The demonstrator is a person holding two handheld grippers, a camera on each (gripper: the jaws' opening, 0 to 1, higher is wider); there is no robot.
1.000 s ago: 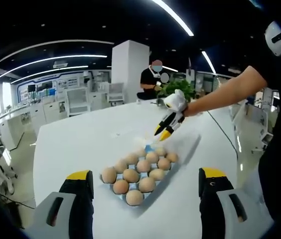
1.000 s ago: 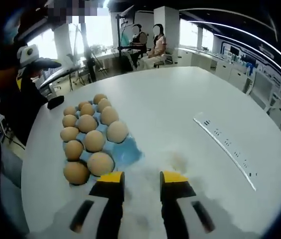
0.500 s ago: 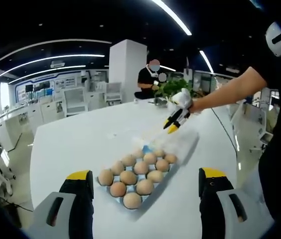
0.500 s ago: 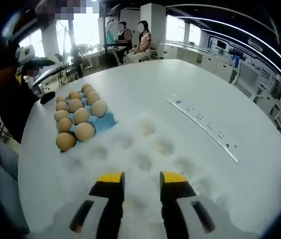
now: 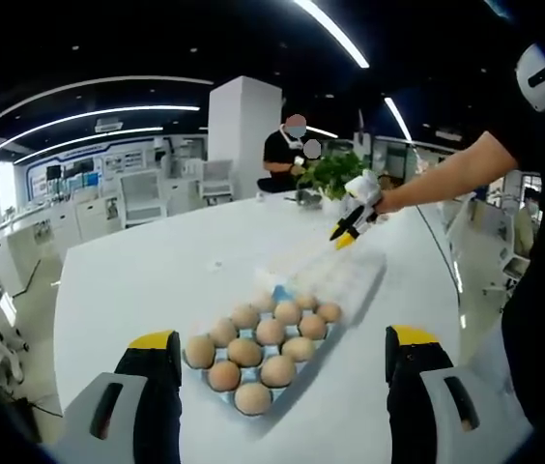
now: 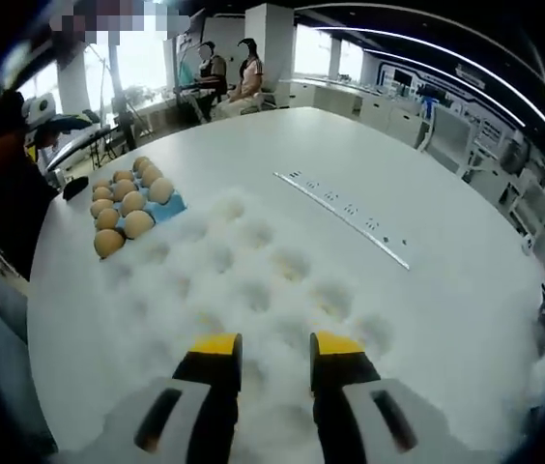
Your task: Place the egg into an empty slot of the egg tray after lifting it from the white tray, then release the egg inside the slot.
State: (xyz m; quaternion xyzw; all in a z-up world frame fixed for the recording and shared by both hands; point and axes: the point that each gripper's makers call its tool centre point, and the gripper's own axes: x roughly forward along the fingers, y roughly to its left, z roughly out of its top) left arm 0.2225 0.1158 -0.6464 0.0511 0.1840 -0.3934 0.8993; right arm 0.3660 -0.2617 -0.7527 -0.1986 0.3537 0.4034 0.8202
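Well beyond right tongs (image 6: 276, 346): eggs (image 6: 124, 201).

No readable text, labels or numbers showed in either view.

The wall panels (image 5: 108, 162) at the upper left of the left gripper view carried coloured displays, but they were too small and blurred to make out any words. In the right gripper view the long strip (image 6: 342, 210) lying on the table right of centre bore a row of small dark marks, too fine to read as letters or figures. The blue egg tray (image 5: 277, 292) at the middle of the left gripper view showed no printing that could be read.
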